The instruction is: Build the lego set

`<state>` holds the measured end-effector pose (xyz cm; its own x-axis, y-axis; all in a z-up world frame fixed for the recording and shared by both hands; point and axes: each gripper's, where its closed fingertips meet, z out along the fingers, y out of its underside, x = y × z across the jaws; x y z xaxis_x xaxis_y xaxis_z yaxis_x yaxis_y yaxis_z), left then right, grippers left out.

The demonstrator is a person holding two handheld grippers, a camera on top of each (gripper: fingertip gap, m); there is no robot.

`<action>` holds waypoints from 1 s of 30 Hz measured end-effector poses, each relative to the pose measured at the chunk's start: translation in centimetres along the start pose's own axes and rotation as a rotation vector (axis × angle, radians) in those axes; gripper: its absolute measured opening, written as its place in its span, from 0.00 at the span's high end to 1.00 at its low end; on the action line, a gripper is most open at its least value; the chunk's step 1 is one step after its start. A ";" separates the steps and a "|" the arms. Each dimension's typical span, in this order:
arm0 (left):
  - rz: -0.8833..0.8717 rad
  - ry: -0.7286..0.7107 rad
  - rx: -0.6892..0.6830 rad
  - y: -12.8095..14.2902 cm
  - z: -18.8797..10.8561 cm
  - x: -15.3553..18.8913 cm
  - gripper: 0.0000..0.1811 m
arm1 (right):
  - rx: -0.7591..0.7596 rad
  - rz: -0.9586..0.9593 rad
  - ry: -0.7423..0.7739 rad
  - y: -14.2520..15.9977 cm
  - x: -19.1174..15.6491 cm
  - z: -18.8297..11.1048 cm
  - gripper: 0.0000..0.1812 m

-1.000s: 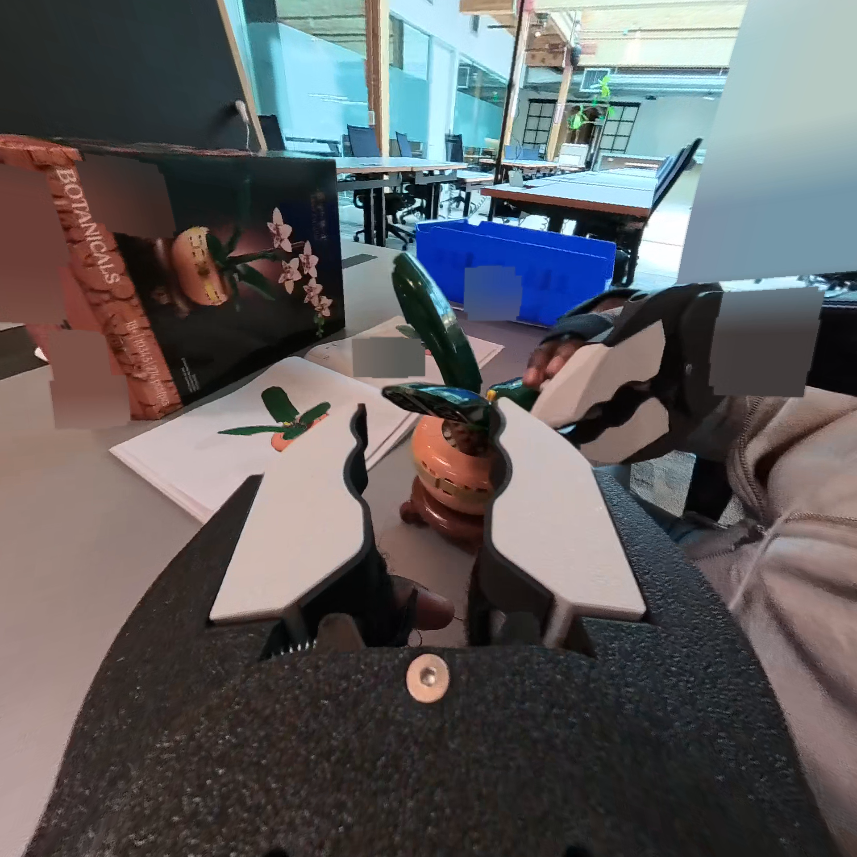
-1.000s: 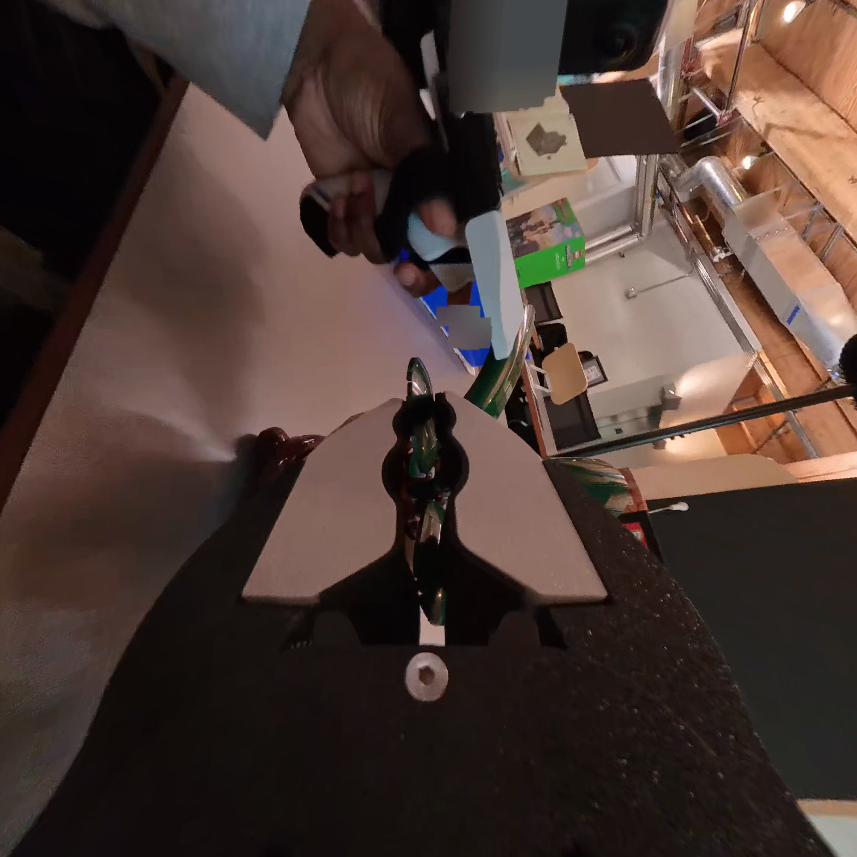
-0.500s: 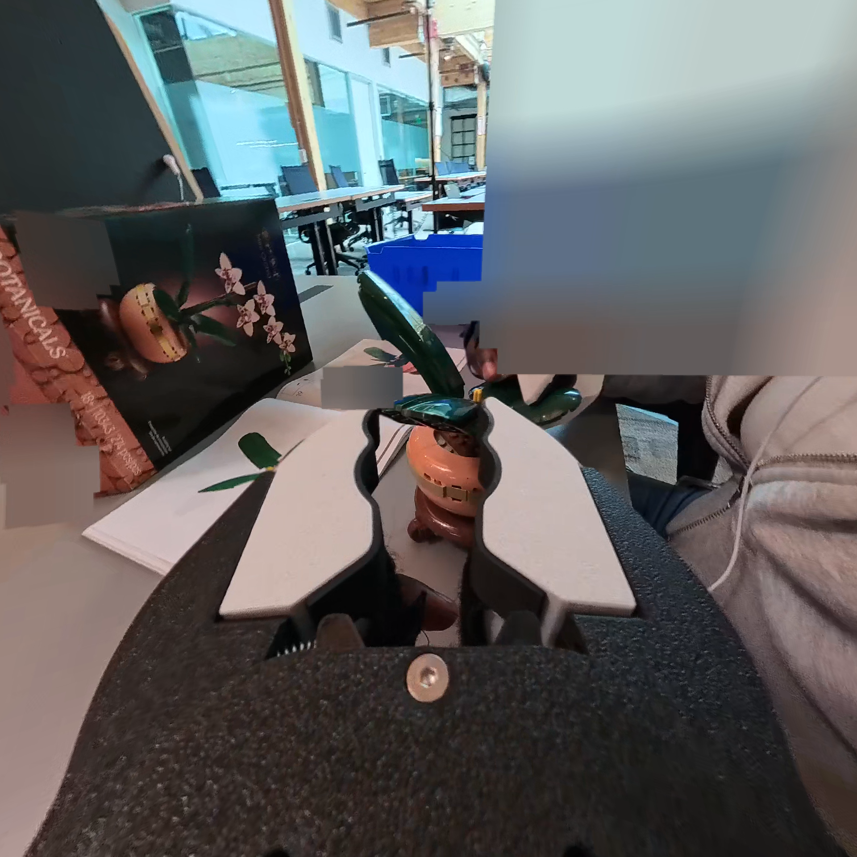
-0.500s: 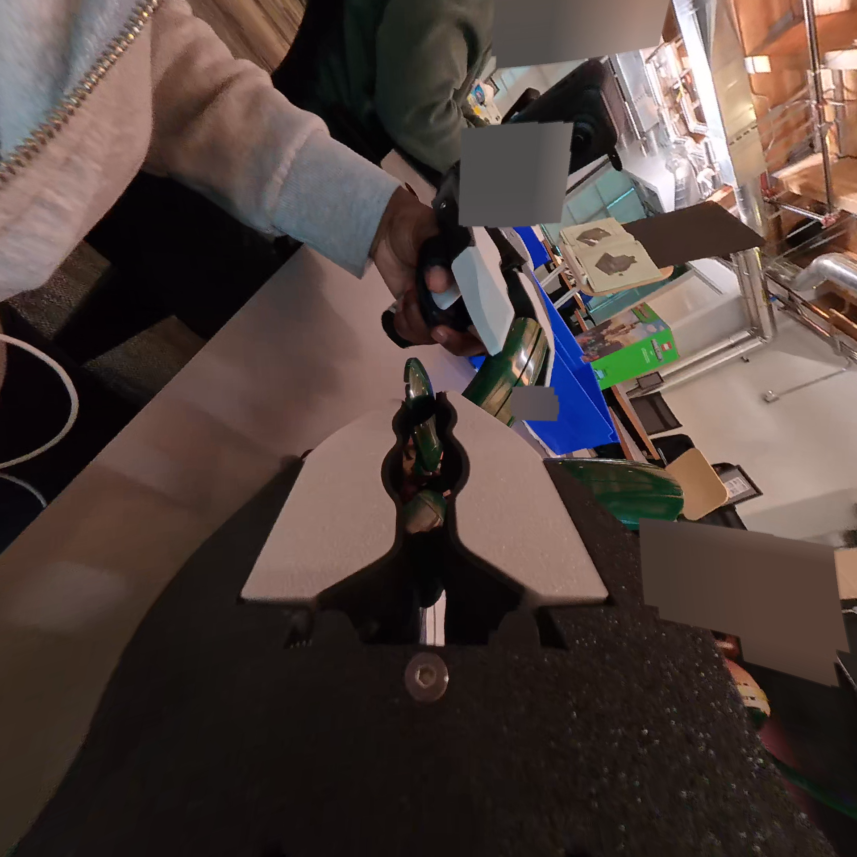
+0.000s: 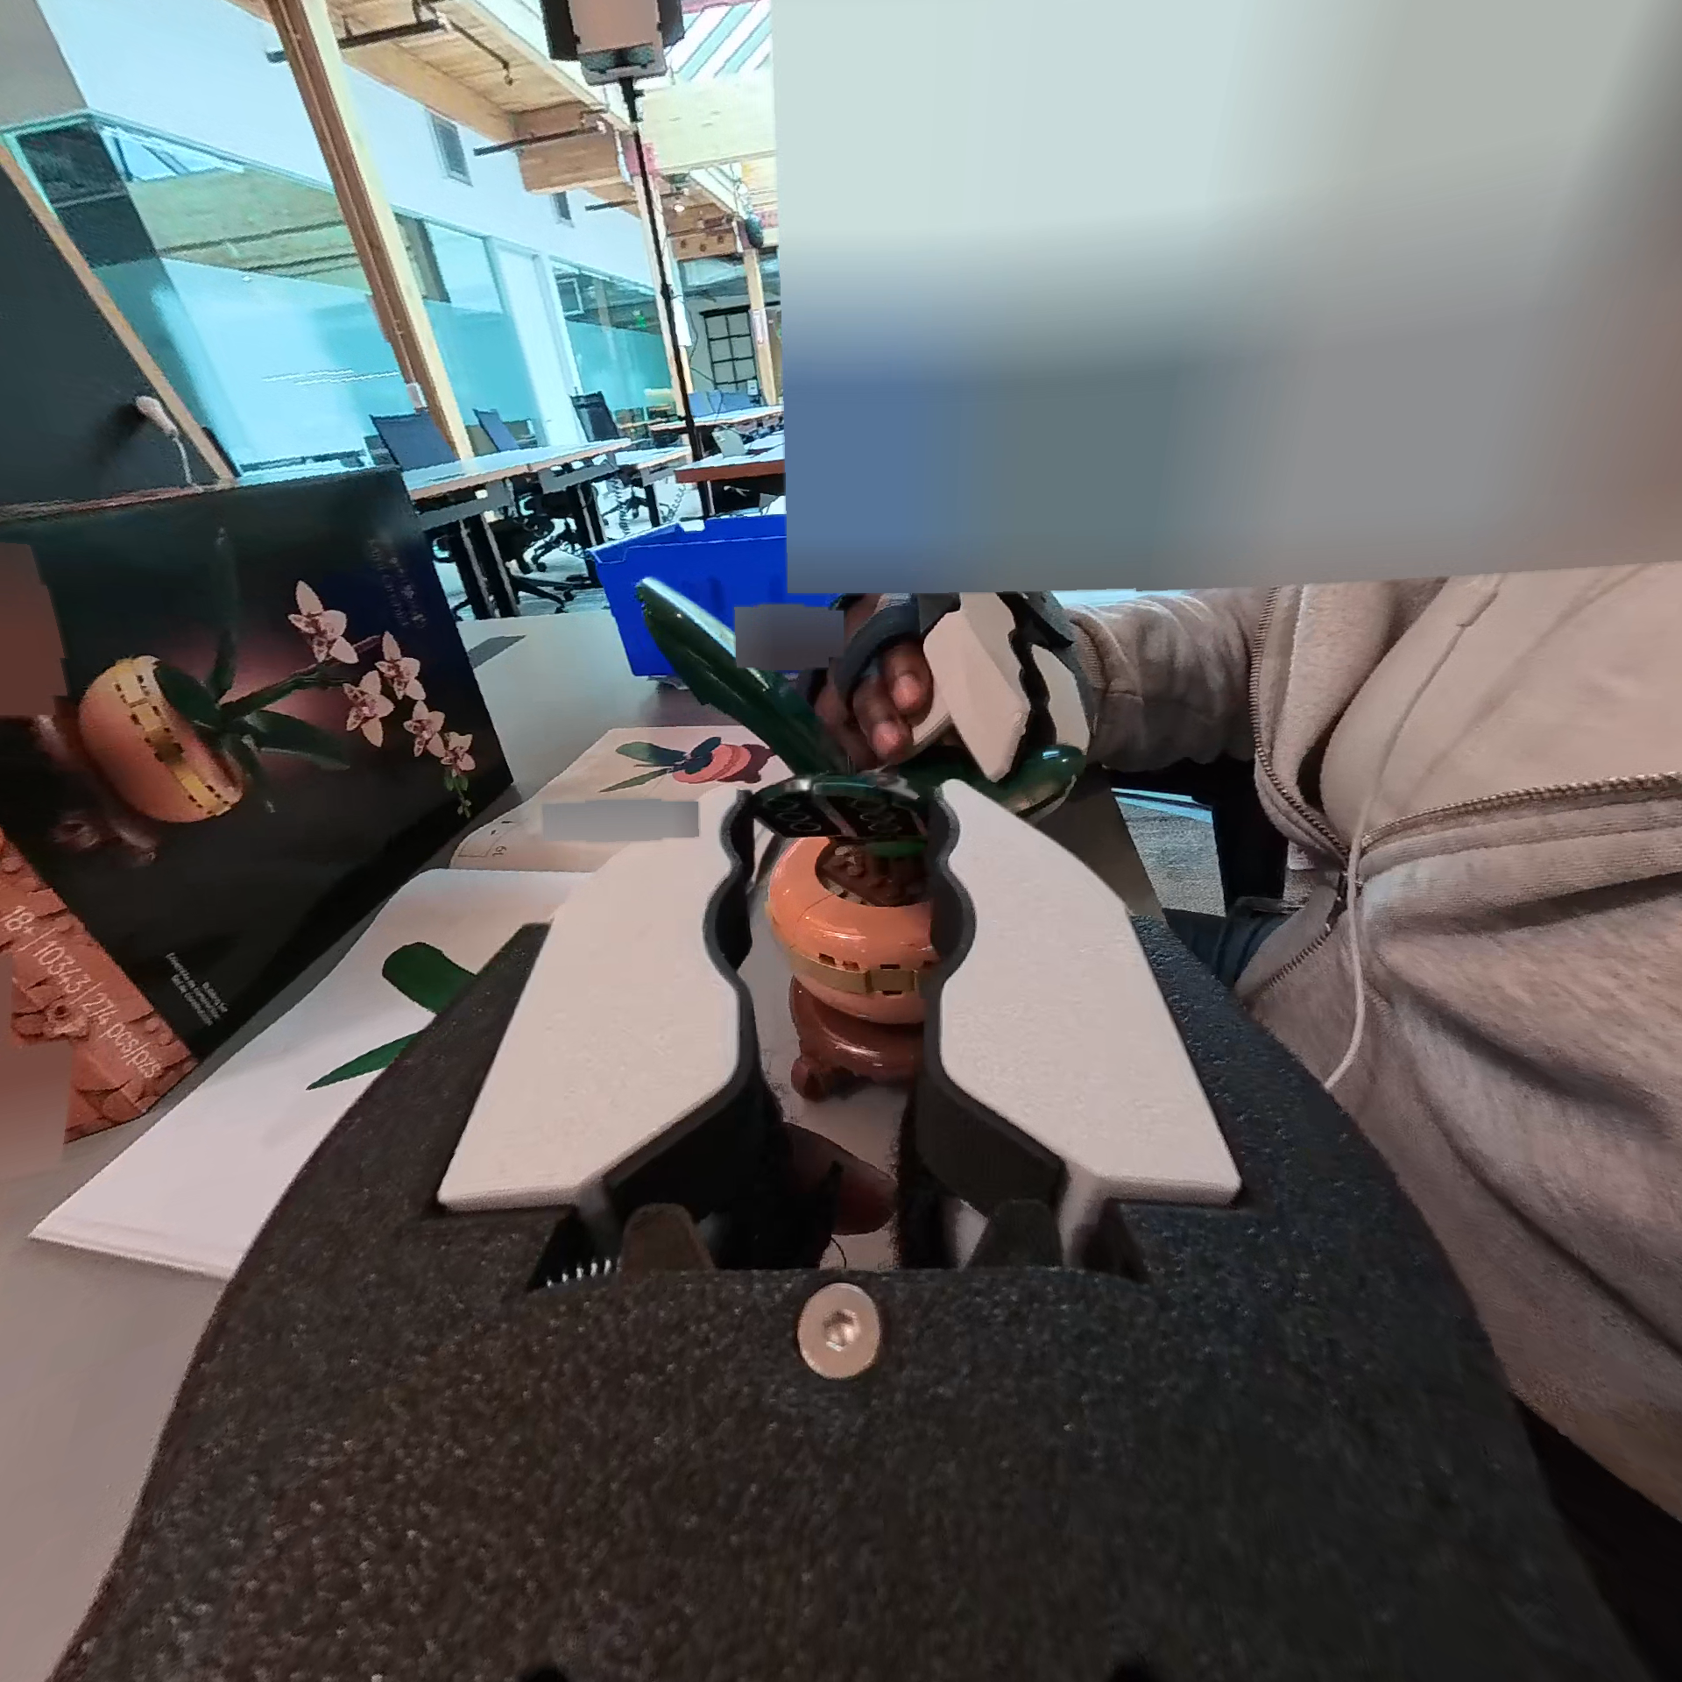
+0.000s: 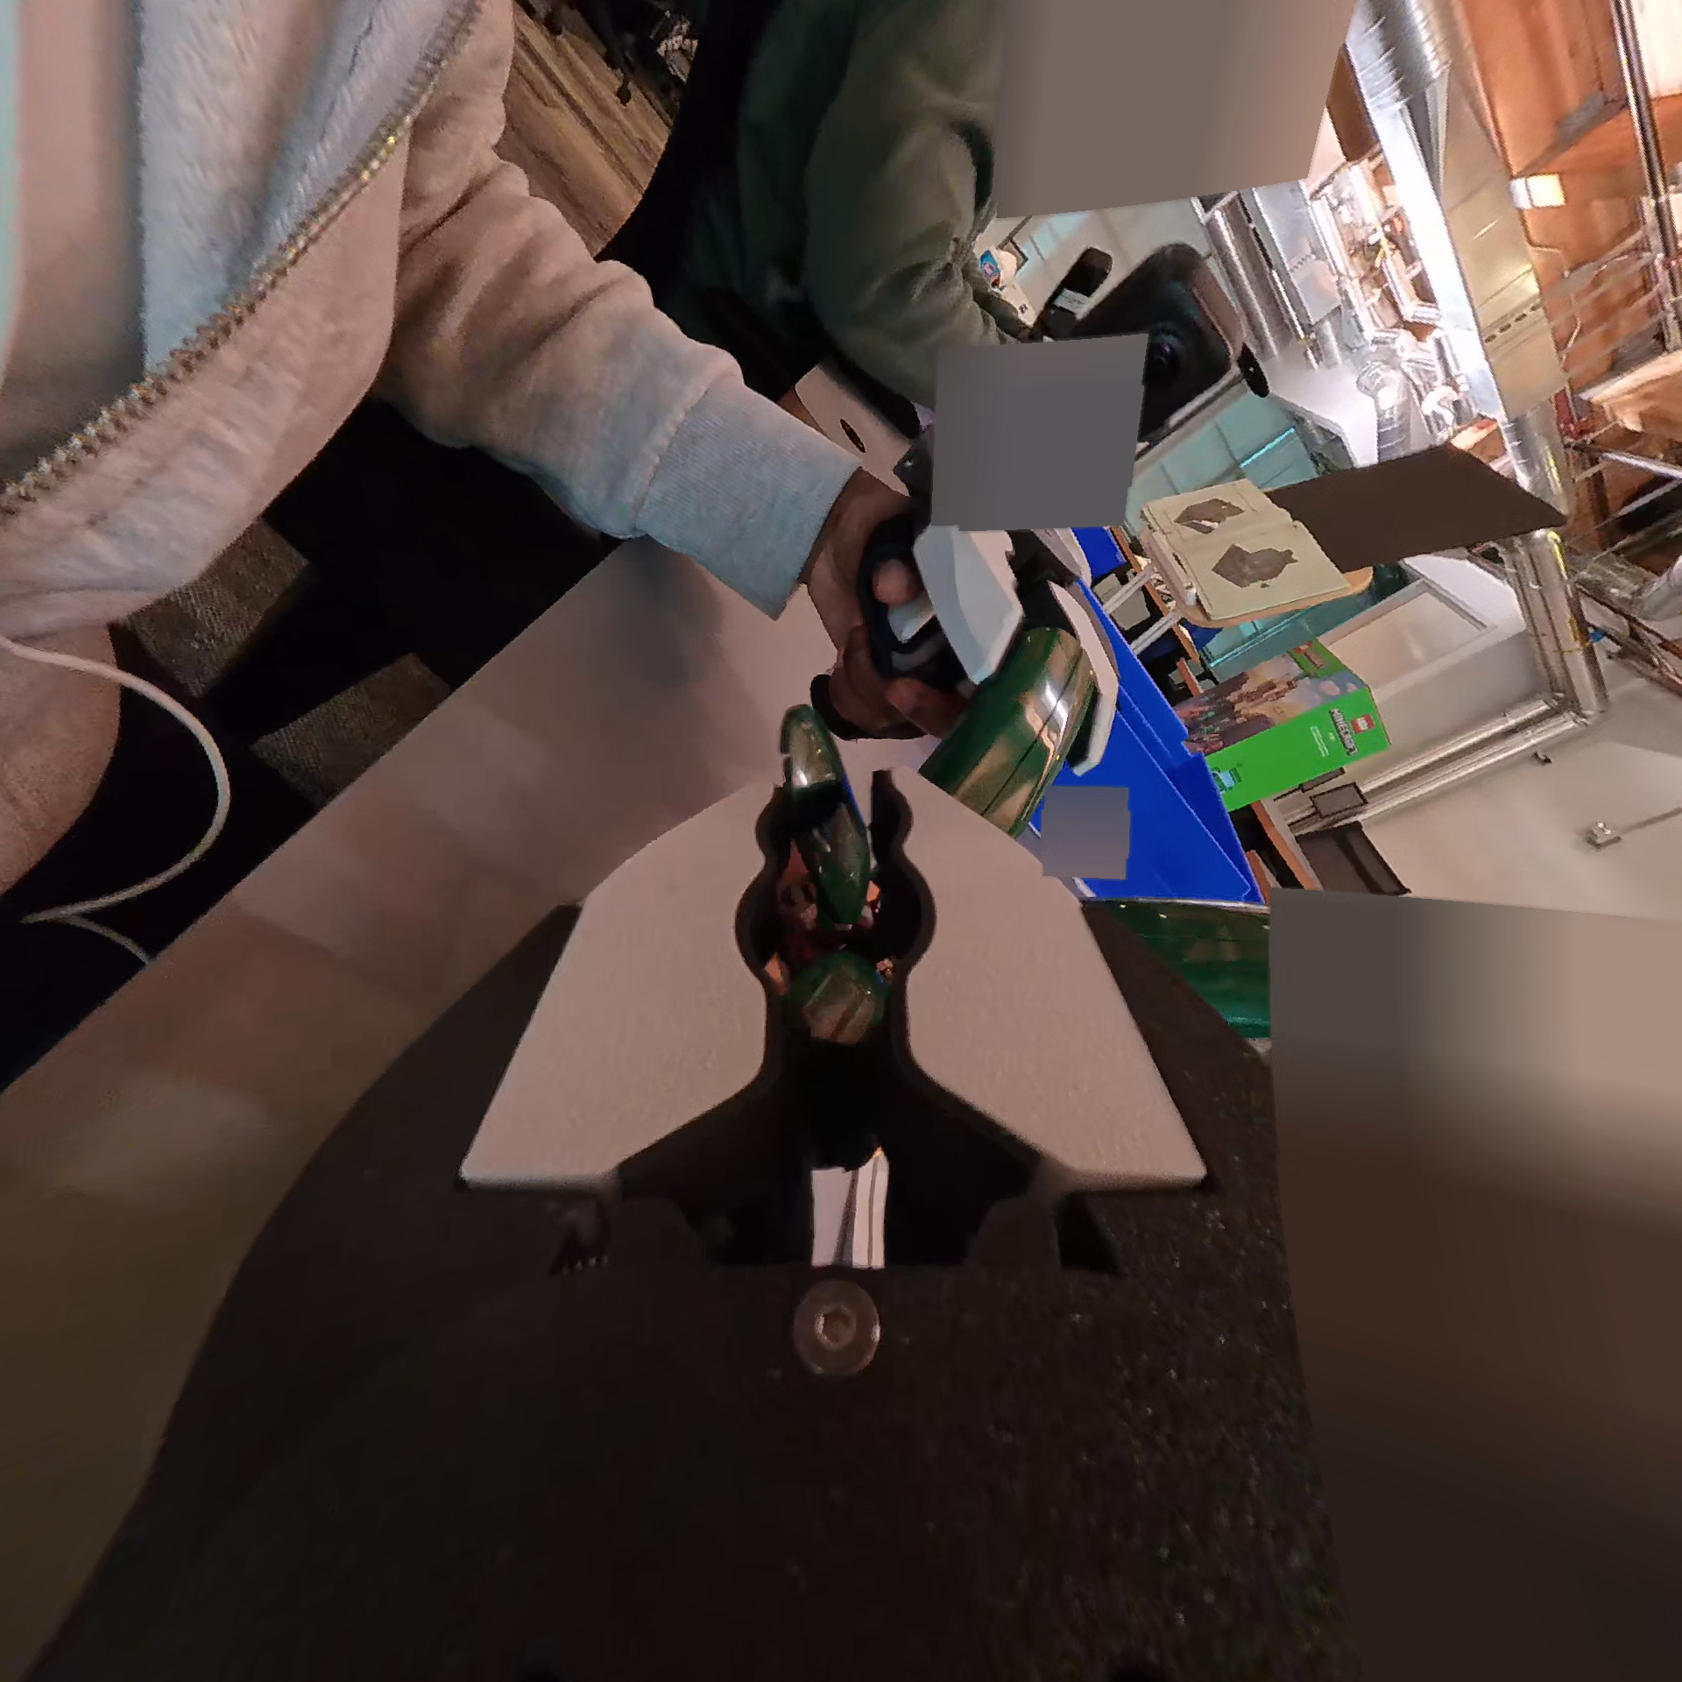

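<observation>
Left claw (image 5: 842, 819) holds its fingers pressed on a dark green leaf piece (image 5: 842, 810) atop the orange pot (image 5: 851, 928), which stands upright on the desk (image 5: 564, 673). At 9 o'clock stands the dark set box (image 5: 246, 728), with the open instruction booklet (image 5: 273, 1119) beside it. From the right wrist, the right claw (image 6: 833, 801) is clamped on a green leaf (image 6: 828, 837); the left claw shows at 1 o'clock.
</observation>
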<state>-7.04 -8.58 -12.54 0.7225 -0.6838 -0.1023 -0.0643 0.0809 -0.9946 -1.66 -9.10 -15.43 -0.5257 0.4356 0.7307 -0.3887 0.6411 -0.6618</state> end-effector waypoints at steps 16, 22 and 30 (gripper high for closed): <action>-0.032 -0.183 -0.304 5.1 0.0 2.3 0.61 | -0.195 0.712 0.004 4.8 -1.5 -4.0 0.62; -0.018 -0.180 -0.389 6.9 2.7 2.3 0.62 | -0.310 0.688 0.023 6.4 -2.3 -2.4 0.61; 0.017 -0.177 -0.388 7.2 0.9 1.8 0.64 | -0.323 0.677 0.122 6.6 -1.6 -0.2 0.66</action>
<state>-5.55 -8.56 -19.87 0.8241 -0.5467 -0.1481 -0.3068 -0.2111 -0.9280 -3.20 -5.43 -20.94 -0.4761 0.8545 0.2078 0.2404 0.3538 -0.9039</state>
